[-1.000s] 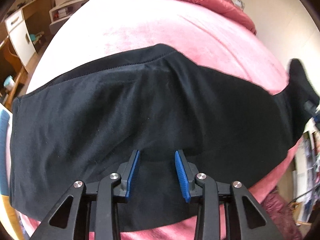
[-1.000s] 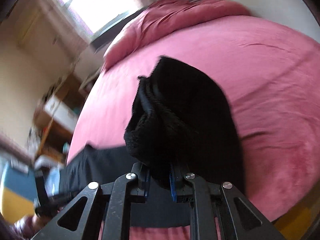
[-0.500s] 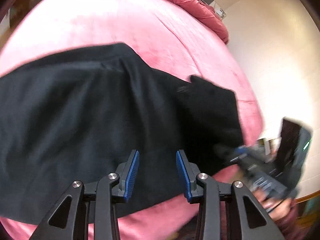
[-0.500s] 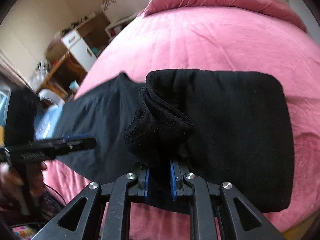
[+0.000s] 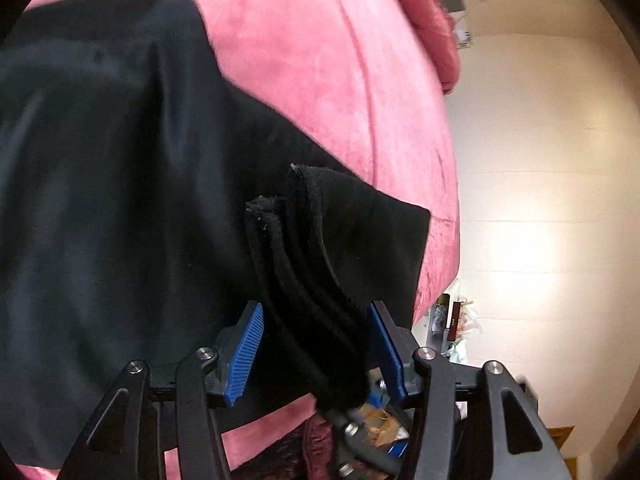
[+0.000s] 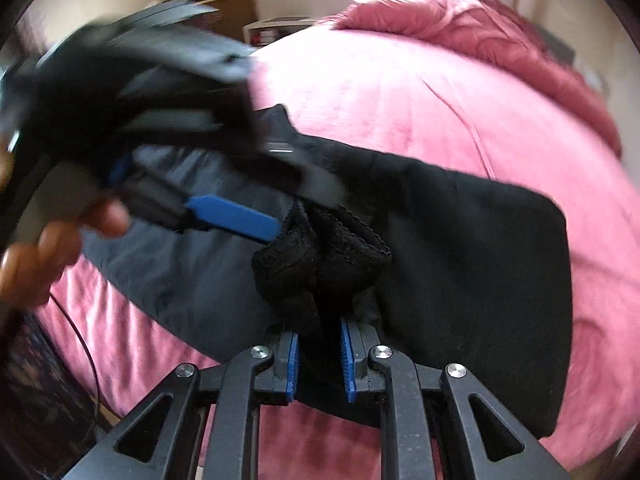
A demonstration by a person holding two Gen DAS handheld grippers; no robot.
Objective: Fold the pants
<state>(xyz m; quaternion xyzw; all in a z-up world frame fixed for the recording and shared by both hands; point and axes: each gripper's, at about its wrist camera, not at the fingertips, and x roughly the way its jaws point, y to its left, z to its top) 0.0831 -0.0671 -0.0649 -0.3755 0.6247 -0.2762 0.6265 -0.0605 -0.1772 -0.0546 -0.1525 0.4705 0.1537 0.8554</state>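
Observation:
The black pants [image 5: 120, 200] lie folded across the pink bed [image 5: 320, 60]. My left gripper [image 5: 316, 340] is open, its blue pads on either side of the bunched hem ends [image 5: 304, 256], which stand up between them. My right gripper [image 6: 318, 344] is shut on that same bunch of hem ends [image 6: 320, 256], with the folded pants [image 6: 480, 260] spread to its right. The left gripper shows blurred in the right wrist view [image 6: 236, 216], reaching the bunch from the left. The right gripper's tips show low in the left wrist view [image 5: 360, 432].
A rumpled red duvet [image 6: 460, 24] lies at the head of the bed. A cream wall [image 5: 540, 160] stands beyond the bed's right edge. Wooden furniture [image 6: 236, 12] stands at the back left. A person's hand [image 6: 48, 248] holds the left gripper.
My left gripper swung right along the pants and closed in on the hem ends that my right gripper holds. The right gripper carried those ends leftward over the pants.

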